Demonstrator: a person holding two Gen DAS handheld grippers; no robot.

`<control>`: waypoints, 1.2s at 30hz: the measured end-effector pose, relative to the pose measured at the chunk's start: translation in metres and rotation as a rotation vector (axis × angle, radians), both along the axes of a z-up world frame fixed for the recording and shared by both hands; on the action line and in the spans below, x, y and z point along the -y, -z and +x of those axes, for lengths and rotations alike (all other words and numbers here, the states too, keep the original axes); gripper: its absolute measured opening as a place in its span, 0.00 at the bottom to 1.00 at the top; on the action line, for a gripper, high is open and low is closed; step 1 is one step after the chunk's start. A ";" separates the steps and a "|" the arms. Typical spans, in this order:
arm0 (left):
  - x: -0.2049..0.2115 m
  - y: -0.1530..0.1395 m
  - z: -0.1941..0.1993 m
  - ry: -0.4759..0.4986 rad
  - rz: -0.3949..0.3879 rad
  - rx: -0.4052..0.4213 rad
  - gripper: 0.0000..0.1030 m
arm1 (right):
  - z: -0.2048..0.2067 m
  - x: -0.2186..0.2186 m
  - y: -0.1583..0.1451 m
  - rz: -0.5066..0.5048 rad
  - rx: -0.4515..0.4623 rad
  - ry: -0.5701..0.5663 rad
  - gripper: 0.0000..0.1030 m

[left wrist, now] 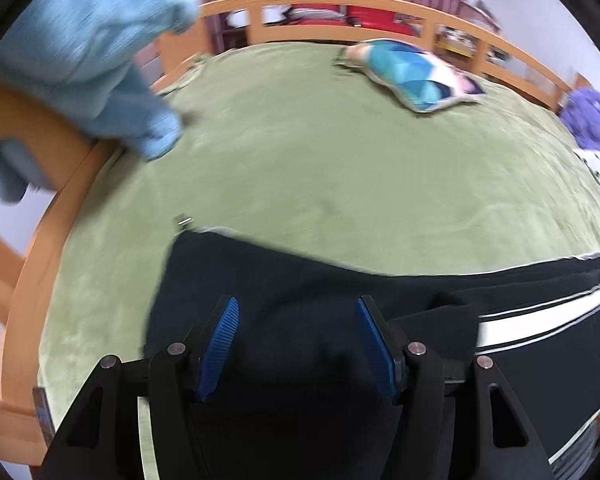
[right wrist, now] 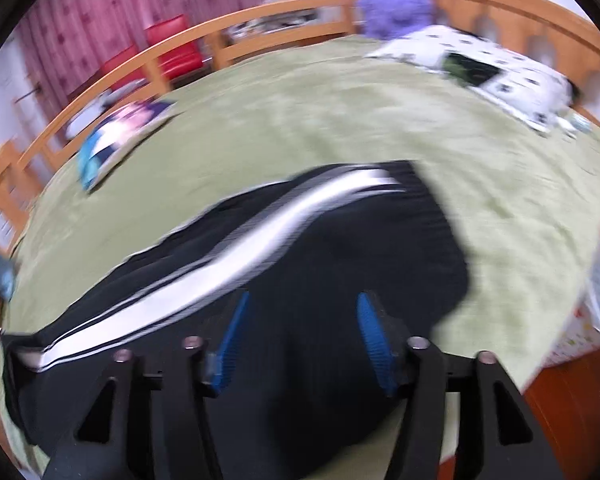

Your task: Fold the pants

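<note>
Bed (left wrist: 300, 152), wooden-railed, covered by a green plush blanket (right wrist: 340, 120); the black pants (left wrist: 300, 280) with a white side stripe lie spread along its near edge. A blue geometric-print cushion (left wrist: 412, 76) lies flat on the blanket toward the far rail, well apart from the pants, and a white dotted pillow (right wrist: 496, 76) lies near the headboard with a purple plush toy (right wrist: 396, 4) just beside it. A light blue garment (left wrist: 100, 60) is draped over the rail corner, its end touching the blanket.

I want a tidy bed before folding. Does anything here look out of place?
Yes: a light blue garment hangs over the bed rail at the left instead of lying flat. The pants lie on the green blanket.
</note>
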State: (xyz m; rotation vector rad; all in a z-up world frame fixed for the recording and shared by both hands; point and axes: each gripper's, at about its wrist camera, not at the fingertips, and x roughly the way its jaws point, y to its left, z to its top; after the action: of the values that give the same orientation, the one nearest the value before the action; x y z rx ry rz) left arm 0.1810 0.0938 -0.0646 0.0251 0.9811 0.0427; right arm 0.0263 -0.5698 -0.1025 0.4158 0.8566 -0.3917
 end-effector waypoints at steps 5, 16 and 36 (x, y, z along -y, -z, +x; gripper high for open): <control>0.049 -0.005 0.012 0.050 0.005 -0.009 0.57 | -0.022 0.063 0.032 0.188 0.004 0.069 0.71; 0.083 0.000 0.011 0.057 -0.029 -0.039 0.57 | 0.017 0.103 0.104 0.587 0.194 0.209 0.84; 0.036 -0.002 -0.010 -0.030 -0.031 -0.035 0.64 | 0.010 0.154 0.072 0.272 -0.003 0.184 0.57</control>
State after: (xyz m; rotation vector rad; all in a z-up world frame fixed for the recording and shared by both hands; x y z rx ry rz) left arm 0.1713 0.0575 -0.0626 -0.0168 1.0166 0.0546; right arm 0.0362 -0.7242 -0.1740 0.7495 0.8804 -0.4471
